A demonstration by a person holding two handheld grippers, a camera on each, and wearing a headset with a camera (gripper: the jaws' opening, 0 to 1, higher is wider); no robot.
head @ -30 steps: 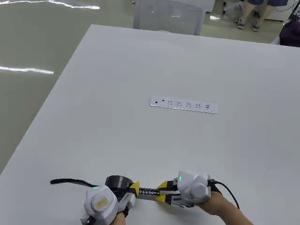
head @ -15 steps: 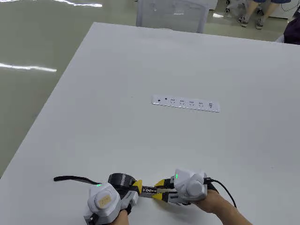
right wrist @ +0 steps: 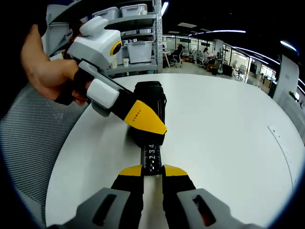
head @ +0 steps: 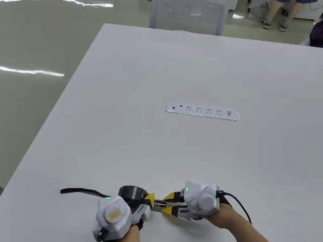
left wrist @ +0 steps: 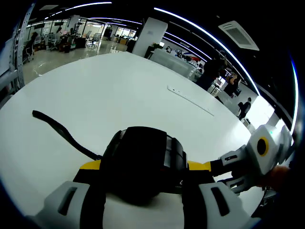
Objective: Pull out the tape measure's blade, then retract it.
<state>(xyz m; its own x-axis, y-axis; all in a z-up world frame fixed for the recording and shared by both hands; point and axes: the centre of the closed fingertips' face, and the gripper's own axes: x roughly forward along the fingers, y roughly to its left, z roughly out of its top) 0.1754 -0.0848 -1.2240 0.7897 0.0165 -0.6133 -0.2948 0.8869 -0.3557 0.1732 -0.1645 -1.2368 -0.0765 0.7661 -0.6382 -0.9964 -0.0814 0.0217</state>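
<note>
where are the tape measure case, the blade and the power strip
tape measure case (left wrist: 143,162), left gripper view, middle of black body
blade (right wrist: 151,155), right gripper view, printed numbers
power strip (head: 203,111), head view, middle of top face

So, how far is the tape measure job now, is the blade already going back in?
Pull-out looks done: the gap between the grippers has shrunk over the last second. In hand: the left gripper clamps the case, and the right gripper pinches the blade, of which a short stretch remains out. Left: feed that in and let go.
</note>
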